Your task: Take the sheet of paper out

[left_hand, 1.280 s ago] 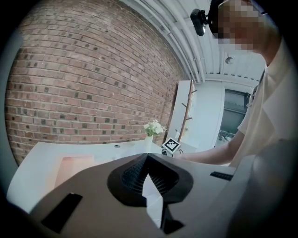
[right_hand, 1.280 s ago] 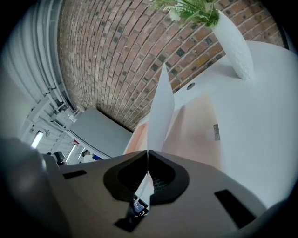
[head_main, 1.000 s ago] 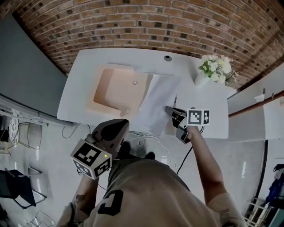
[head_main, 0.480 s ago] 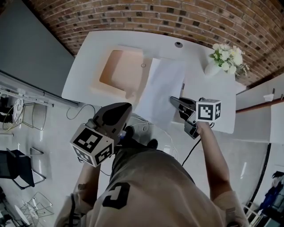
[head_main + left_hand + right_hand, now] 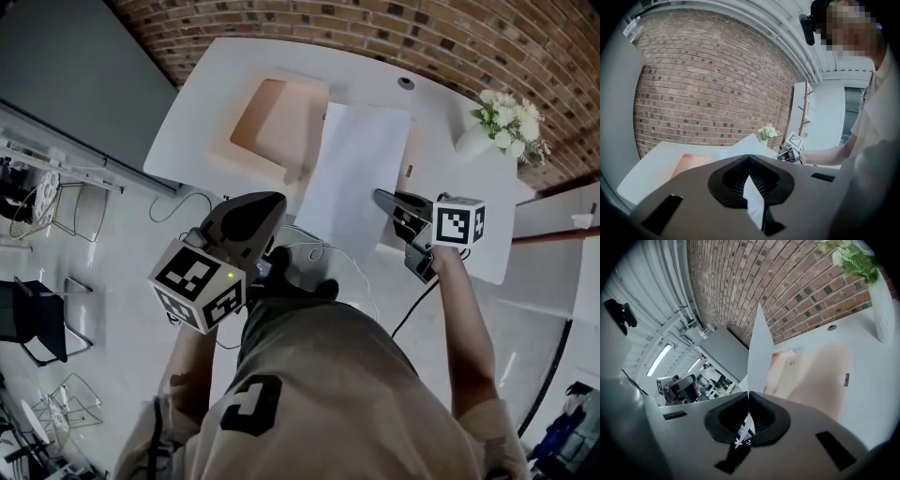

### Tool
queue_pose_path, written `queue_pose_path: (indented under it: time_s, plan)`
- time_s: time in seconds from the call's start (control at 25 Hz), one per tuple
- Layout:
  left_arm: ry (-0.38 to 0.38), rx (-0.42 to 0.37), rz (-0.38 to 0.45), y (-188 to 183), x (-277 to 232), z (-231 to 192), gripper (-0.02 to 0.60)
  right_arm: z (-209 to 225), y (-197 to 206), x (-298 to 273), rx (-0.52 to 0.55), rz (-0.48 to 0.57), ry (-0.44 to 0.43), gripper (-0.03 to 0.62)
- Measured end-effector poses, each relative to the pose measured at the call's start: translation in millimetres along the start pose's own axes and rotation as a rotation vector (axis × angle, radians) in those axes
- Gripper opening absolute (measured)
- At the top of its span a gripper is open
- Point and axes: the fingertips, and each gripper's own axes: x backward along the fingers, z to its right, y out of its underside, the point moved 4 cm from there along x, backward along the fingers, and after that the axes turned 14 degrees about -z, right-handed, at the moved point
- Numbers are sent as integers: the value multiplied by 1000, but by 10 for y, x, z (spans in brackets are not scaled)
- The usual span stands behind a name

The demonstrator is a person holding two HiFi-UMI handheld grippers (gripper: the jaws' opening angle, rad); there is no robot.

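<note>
Head view: both arms reach forward. The left gripper (image 5: 279, 201) and right gripper (image 5: 380, 195) hold the white sheet of paper (image 5: 361, 169) over the white bench (image 5: 202, 112), further clear of the peach folder (image 5: 272, 127) than before. Left gripper view: jaws clenched on it. Right gripper view: the same.

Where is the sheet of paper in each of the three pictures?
Head view: paper in the upper middle.
Left gripper view: low centre, pinched between the jaws.
Right gripper view: centre, edge-on, rising from the jaws.
Shared landmark: flowers, upper right, centre, top right.
</note>
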Motion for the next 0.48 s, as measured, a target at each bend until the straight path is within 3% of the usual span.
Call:
queue_pose_path:
  time_s: [0.48]
  plan:
    - [17,30,-21,124,10,-20,14,9,54,-51,-30,-19,-8,25]
